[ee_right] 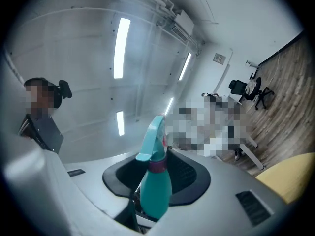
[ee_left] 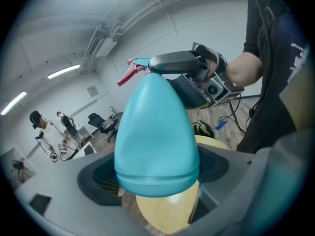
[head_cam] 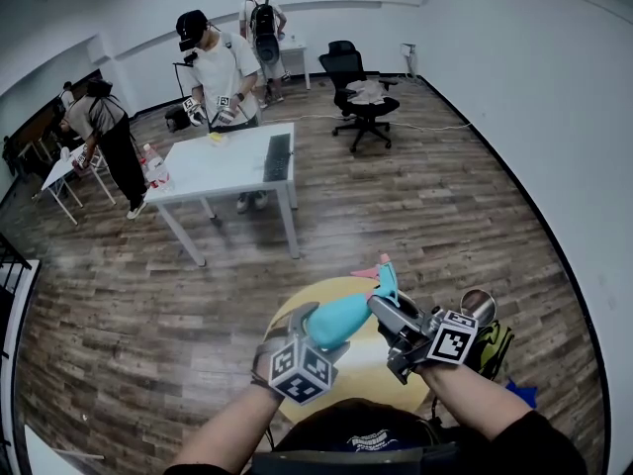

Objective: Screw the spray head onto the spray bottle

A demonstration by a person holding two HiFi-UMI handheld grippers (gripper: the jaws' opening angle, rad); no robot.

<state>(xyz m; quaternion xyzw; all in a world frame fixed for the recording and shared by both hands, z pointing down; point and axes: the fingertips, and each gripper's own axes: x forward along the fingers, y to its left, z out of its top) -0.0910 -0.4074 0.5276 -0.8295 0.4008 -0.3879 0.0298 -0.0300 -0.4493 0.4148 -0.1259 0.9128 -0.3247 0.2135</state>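
A teal spray bottle point(head_cam: 341, 320) is held tilted above a round yellow table point(head_cam: 297, 310) in the head view. My left gripper point(head_cam: 321, 330) is shut on its wide body, which fills the left gripper view as the bottle point(ee_left: 156, 136). The teal spray head point(head_cam: 384, 283) with a red trigger point(ee_left: 128, 74) sits on the neck, above a magenta collar point(ee_right: 157, 165). My right gripper point(head_cam: 388, 310) is shut on the top of the bottle at the spray head point(ee_right: 155, 132). One of its black fingers point(ee_left: 179, 63) lies across the bottle's top.
A white table point(head_cam: 227, 161) with a keyboard stands further back, with a person in a white shirt point(head_cam: 223, 72) holding grippers behind it. A black office chair point(head_cam: 361, 97) stands at the back right. A yellow-green bag point(head_cam: 492, 349) lies on the wooden floor to my right.
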